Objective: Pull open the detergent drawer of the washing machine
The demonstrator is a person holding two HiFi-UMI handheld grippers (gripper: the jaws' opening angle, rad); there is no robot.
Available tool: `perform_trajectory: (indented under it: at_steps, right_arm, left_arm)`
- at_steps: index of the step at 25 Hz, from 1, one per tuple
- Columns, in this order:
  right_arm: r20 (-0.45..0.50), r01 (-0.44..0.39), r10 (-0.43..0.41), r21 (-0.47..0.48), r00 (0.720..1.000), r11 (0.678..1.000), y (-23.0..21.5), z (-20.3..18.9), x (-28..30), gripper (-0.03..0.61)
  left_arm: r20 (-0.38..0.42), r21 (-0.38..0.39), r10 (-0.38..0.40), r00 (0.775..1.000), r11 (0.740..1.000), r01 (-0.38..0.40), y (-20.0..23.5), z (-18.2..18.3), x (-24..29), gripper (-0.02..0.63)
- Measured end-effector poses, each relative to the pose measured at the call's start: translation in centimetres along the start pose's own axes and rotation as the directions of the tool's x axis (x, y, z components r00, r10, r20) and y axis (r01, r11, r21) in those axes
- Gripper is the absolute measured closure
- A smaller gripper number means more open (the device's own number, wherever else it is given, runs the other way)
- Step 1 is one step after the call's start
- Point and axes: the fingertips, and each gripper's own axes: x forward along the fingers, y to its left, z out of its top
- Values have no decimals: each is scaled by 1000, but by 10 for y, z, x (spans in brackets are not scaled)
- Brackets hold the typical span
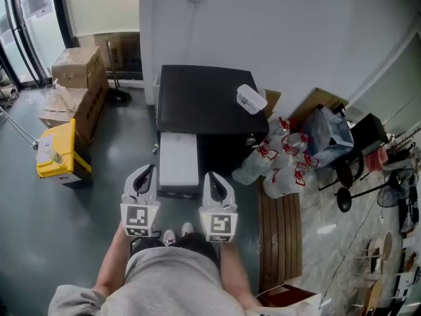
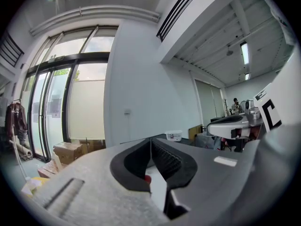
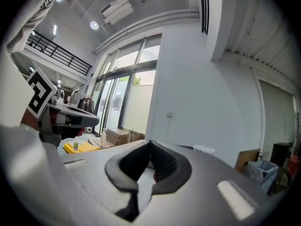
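Where the floor meets the glass at far left, boxes (image 1: 74,78) are stacked, and a yellow bin (image 1: 58,151) is set just in front of them. Next comes the left gripper (image 1: 148,171), held level above the floor; its jaws are closed tight together and nothing is gripped between them. Beside it, a white oblong part is seen jutting from the left of the front of the washer (image 1: 204,97), and this is taken to be the drawer (image 1: 178,158), already drawn well out. It is flanked by the two grippers, its near end about level with their tips. On the other side the right gripper (image 1: 209,176) is held level in the same way, its jaws likewise pressed shut on nothing. A white tub (image 1: 251,99) is set at the right edge of the washer's black top. Further right, clear bottles (image 1: 276,160) are heaped against the washer, with a slatted bench (image 1: 279,232) laid nearer
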Motion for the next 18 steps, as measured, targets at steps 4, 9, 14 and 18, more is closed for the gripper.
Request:
perform_trajectory:
  at_steps: [4,9,14,18]
  right_arm:
    - [1,4,-4,9,1000,1000,-2,-2,1,574]
    - [-4,9,-9,20,1000,1000,-3,-5,-1,574]
    - [-7,6,-6,24,1000,1000,-4,-6,0,574]
    - [-6,1,-1,30,1000,1000,-2,-6,1,574]
  left_arm:
    - [-1,3,-1,1000,1000,1,0,-2,1,595]
    - [-9,5,-3,1000,1000,3,-2,-5,0,595]
    - [-8,9,-7,1000,1000,7,-5,-3,2,595]
    - [-10,13,-6,1000,1000,7,-3,-3,2,595]
